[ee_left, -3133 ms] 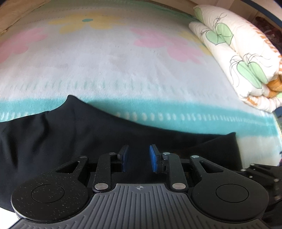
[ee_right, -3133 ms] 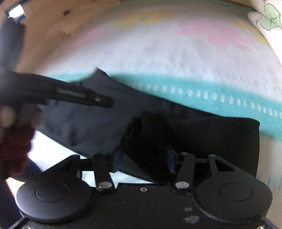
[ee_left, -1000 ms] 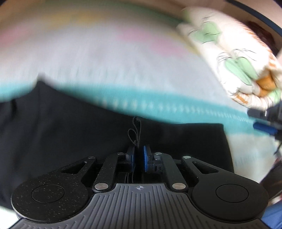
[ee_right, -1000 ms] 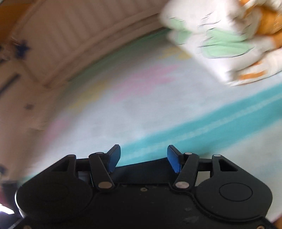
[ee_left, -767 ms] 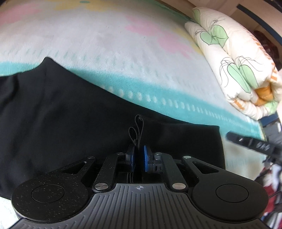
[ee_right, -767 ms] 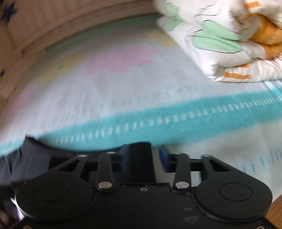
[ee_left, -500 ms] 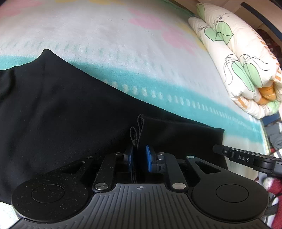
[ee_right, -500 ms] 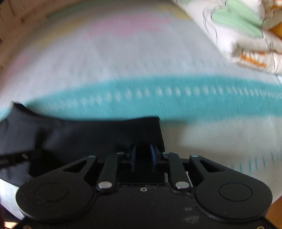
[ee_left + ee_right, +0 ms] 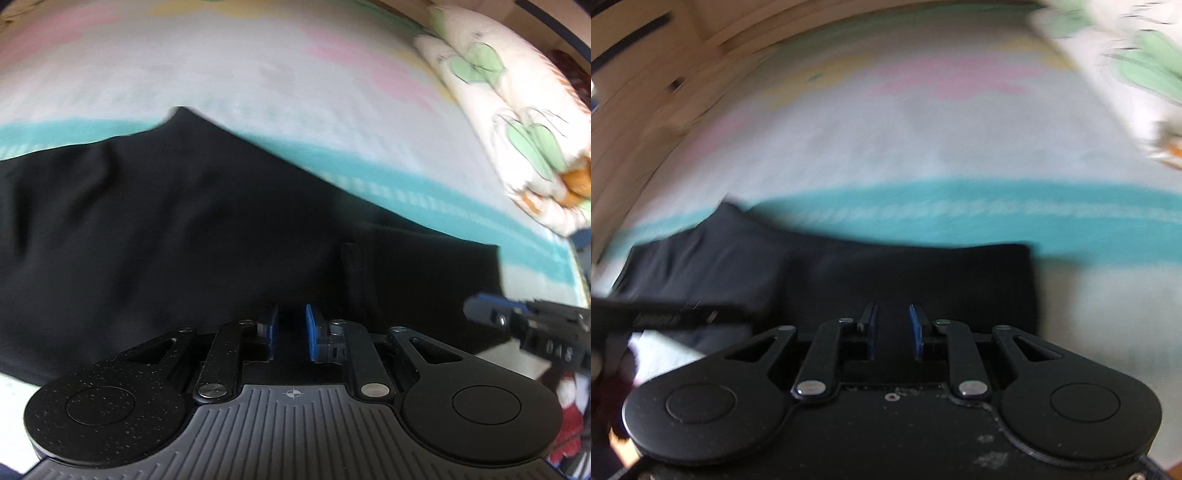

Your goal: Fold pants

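— On the bed, what lies where?

— Black pants spread flat across a blanket patterned with pale flowers and a teal band; the garment's far edge crosses that band. At the right end a folded-over layer forms a squared block on top of the rest. A rolled quilt with green leaf print sits at the far right of the bed, well apart from the pants.

— And the left gripper?

— Low over the near edge of the pants, blue pads parted by a narrow gap. Only dark cloth shows behind the gap; nothing appears pinched between the pads, so the jaws read as slightly open and empty.

— The right gripper?

— Likewise over the folded block, near its front edge. Its fingers stand a little wider apart than the left pair, with black fabric visible beyond them and nothing clamped. (Both views are motion-blurred, so fine contact with the cloth cannot be judged.)

— Do the two tools see each other?

— Yes — the left wrist view catches the right tool at its right margin, beside the end of the pants, and the right wrist view shows the left tool as a dark bar at its left margin, over the looser part of the garment. A wooden headboard curves behind the blanket.
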Motion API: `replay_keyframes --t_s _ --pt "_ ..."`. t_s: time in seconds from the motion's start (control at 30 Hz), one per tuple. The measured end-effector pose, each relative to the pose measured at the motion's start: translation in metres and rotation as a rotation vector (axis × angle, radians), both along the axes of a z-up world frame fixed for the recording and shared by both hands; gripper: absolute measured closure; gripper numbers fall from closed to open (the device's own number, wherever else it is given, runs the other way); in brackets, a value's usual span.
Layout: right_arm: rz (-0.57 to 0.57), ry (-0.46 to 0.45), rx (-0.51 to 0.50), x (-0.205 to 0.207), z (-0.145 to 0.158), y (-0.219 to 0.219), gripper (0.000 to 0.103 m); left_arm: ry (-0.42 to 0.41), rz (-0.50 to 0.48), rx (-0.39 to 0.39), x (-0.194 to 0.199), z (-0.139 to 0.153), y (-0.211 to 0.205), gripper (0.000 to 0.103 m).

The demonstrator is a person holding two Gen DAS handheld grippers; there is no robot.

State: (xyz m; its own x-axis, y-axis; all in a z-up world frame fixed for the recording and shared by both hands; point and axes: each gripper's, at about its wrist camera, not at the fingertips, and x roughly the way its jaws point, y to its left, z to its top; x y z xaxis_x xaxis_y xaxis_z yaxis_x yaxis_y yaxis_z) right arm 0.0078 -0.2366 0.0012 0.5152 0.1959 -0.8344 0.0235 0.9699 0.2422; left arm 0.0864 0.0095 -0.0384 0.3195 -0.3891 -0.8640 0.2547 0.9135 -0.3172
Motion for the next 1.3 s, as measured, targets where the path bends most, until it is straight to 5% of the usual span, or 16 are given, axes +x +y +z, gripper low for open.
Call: replay_keyframes --t_s 0.2,0.3,0.47,0.6,0.77,1.0,1.23,1.3 --pt "0.134 0.098 -0.061 0.009 -0.023 0.035 0.080 -0.043 0.075 0.042 -0.001 0.007 0.037 0.087" --pt "0.209 0.065 -0.165 0.005 -0.016 0.058 0.074 -0.067 0.104 0.051 -0.001 0.015 0.054 0.087" --pt "0.228 -0.083 -0.129 0.002 0.010 0.082 0.074 -0.162 0.156 0.095 0.003 0.035 0.089 0.087" --pt "0.268 -0.217 -0.103 0.011 0.027 0.111 0.093 -0.233 0.250 0.126 0.007 0.048 0.119 0.087" --pt "0.289 -0.289 -0.099 0.042 0.027 0.156 0.093 -0.276 0.358 0.076 0.015 0.054 0.162 0.087" --pt "0.176 -0.244 -0.024 0.101 -0.002 0.192 0.093 -0.244 0.448 0.021 0.019 0.046 0.206 0.087" --pt "0.102 -0.158 -0.073 0.138 -0.034 0.208 0.093 -0.215 0.484 -0.088 0.020 0.040 0.238 0.086" --pt "0.094 -0.110 -0.082 0.150 -0.051 0.207 0.095 -0.192 0.483 -0.125 0.019 0.036 0.245 0.078"
